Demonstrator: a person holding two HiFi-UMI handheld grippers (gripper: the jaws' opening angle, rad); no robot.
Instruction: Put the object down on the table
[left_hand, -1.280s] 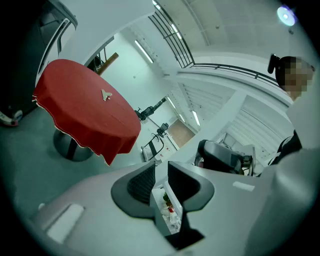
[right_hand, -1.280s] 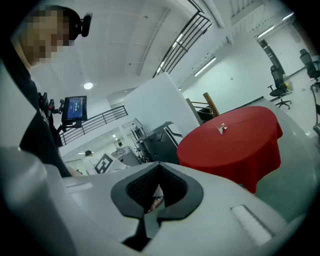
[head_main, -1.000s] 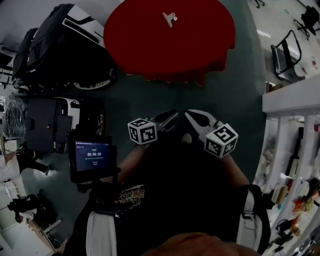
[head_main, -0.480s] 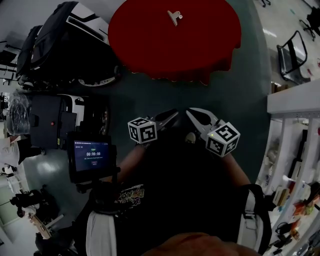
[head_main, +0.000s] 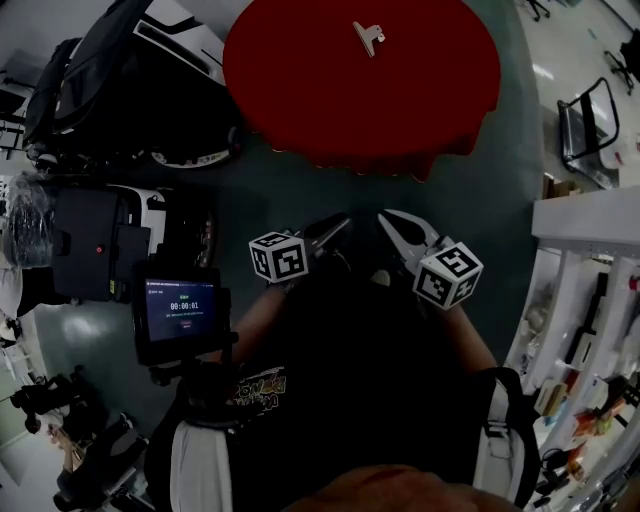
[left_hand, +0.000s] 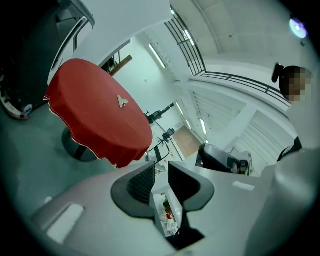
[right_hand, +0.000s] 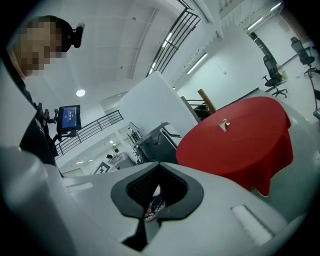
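Finding: the task's thing, a metal binder clip (head_main: 368, 38), lies on the red cloth of the round counter (head_main: 300, 90), towards its far side and clear of the rim. No gripper touches it. On that evidence the putting-down reads as already done; no object is in hand.

Left gripper (head_main: 340, 223): in its own view (left_hand: 160, 172) the pads stand all but together, with a narrow slit between them and only background showing through. It holds nothing.

Right gripper (head_main: 392, 222): in its own view (right_hand: 158, 175) the jaws meet at the tips, nothing clamped.

Governing relation: both grippers are held close against the person's body, well apart from the counter, with a band of open floor (head_main: 480, 210) between them and its near edge. The clip lies straight ahead of both. In the head view it sits close to the midline between the two, a shade to the right gripper's side; judged, neither has a clear advantage. In both gripper views the clip (left_hand: 122, 101) (right_hand: 225, 124) shows small on the cloth, confirming the separation. Its long axis runs slantwise in the head view; which end carries the handles is too small to tell.

Assessment: any further contact with the clip would require stepping forward first
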